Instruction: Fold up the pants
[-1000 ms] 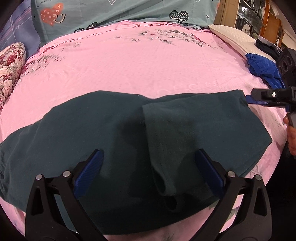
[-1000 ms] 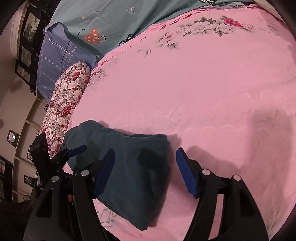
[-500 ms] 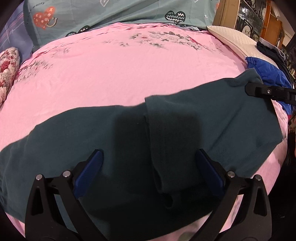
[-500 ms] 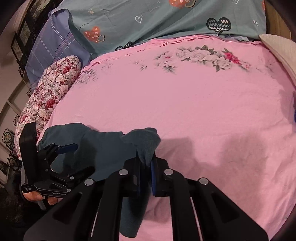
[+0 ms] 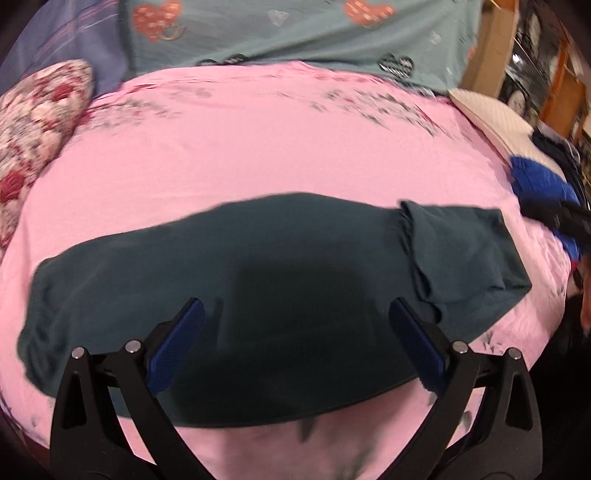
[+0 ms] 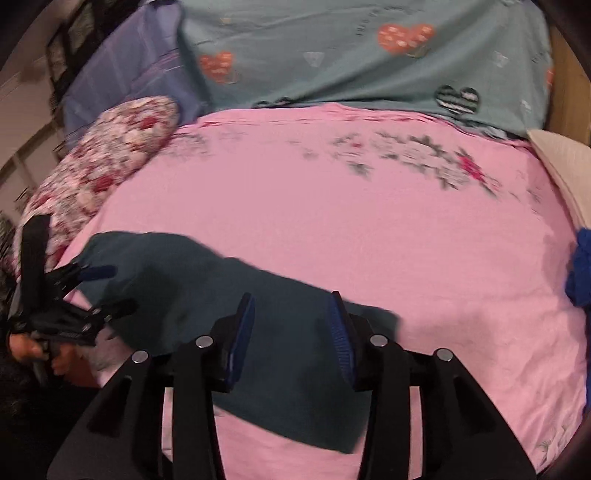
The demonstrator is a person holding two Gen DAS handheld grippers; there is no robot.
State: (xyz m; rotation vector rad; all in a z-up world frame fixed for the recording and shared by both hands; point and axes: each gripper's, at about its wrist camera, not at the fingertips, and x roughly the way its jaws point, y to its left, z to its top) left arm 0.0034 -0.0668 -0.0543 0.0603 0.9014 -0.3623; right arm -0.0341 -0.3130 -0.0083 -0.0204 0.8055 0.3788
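The dark teal pants [image 5: 280,266] lie flat across the pink bed sheet [image 5: 280,147], with a folded-over flap at their right end [image 5: 461,251]. My left gripper [image 5: 295,332] is open and empty, hovering over the near edge of the pants. My right gripper [image 6: 291,321] is open and empty, above the right end of the pants [image 6: 288,354]. The right wrist view also shows the left gripper [image 6: 99,291] at the far left, over the pants' other end.
A floral pillow [image 5: 33,122] lies at the left, a teal heart-print quilt [image 5: 295,33] at the back. A blue garment [image 5: 543,184] and a cream pillow [image 5: 491,114] sit at the right edge of the bed.
My right gripper closed on the pants' right corner, lifted it, then opened and let it go. The pants now lie flatter. Both cameras have shifted; the frames are blurred by motion.
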